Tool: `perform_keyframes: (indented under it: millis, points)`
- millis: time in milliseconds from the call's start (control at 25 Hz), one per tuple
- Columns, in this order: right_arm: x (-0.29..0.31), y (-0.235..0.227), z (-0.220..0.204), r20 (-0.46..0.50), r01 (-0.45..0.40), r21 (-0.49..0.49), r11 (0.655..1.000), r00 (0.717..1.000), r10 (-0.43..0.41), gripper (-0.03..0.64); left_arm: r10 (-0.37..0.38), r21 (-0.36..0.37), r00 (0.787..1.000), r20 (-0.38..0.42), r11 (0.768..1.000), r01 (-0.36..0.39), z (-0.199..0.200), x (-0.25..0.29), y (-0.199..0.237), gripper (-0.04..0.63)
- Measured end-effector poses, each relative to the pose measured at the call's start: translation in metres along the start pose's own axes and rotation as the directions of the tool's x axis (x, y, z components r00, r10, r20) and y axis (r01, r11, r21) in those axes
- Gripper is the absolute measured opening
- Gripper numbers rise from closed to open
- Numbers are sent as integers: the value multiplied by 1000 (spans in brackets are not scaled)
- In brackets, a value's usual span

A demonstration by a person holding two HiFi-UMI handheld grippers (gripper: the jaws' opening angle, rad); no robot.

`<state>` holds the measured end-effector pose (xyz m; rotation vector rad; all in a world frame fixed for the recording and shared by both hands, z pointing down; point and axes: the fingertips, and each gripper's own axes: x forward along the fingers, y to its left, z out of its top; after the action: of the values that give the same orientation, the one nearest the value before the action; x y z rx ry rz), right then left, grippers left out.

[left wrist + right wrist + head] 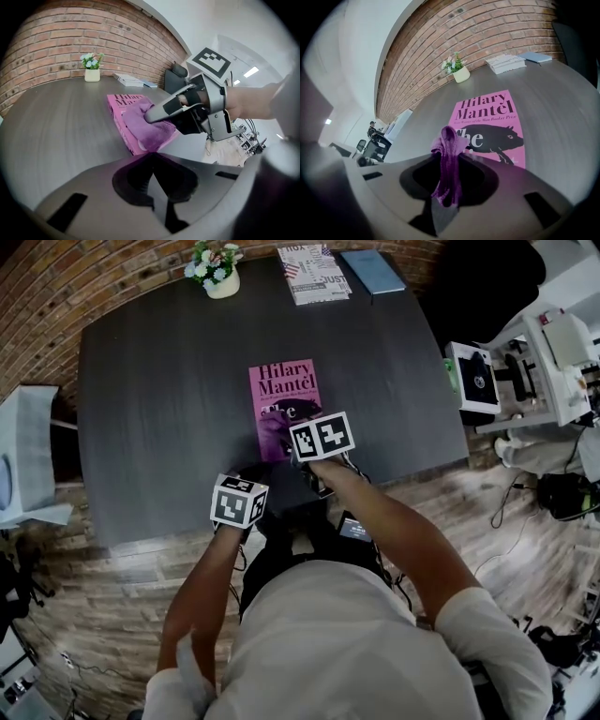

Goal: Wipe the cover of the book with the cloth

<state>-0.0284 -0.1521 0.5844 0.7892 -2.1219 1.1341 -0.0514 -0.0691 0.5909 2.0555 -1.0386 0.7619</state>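
Observation:
A pink book [284, 390] lies flat at the middle of the dark table [159, 409], its cover showing black lettering and a black pig [497, 138]. My right gripper [292, 439] is shut on a purple cloth [449, 150], which hangs bunched between its jaws. The cloth [274, 432] rests on the near part of the cover, and in the left gripper view the cloth [145, 124] is pressed down there under the right gripper [152, 114]. My left gripper [151, 155] is shut and empty, and sits by the table's front edge, left of the book's near end.
At the table's far edge stand a small pot of flowers [217, 268], a stack of magazines [312, 276] and a blue book [373, 270]. A pale chair [28, 451] is at the table's left. Desks with equipment [525, 371] fill the right side.

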Motion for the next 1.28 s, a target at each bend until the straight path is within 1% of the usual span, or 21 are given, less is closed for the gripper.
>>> perform_keyframes:
  millis: [120, 320, 440, 880, 1160, 1280]
  points:
    - [-7, -8, -2, 3, 13, -2, 1000, 1000, -13, 106, 5, -3, 1000, -2, 1000, -5, 4, 3, 2, 8]
    - [-18, -21, -5, 11, 33, 7, 999, 999, -33, 106, 20, -30, 1000, -20, 999, -20, 2, 9, 10, 8]
    - [-24, -29, -8, 14, 46, 3, 999, 999, -46, 106, 15, -43, 999, -31, 999, -17, 0, 12, 10, 8]
    - [-50, -62, -15, 16, 104, -8, 995, 994, -104, 106, 9, -73, 999, -31, 997, -11, 0, 16, 6, 8]
    - [-67, -82, -16, 12, 171, -33, 985, 985, -170, 106, 6, -105, 1000, -27, 994, -9, -2, 17, 5, 9]
    - [-77, -92, -16, 9, 208, -44, 977, 978, -207, 106, 0, -117, 1000, -14, 993, -1, 1, 16, 3, 9]
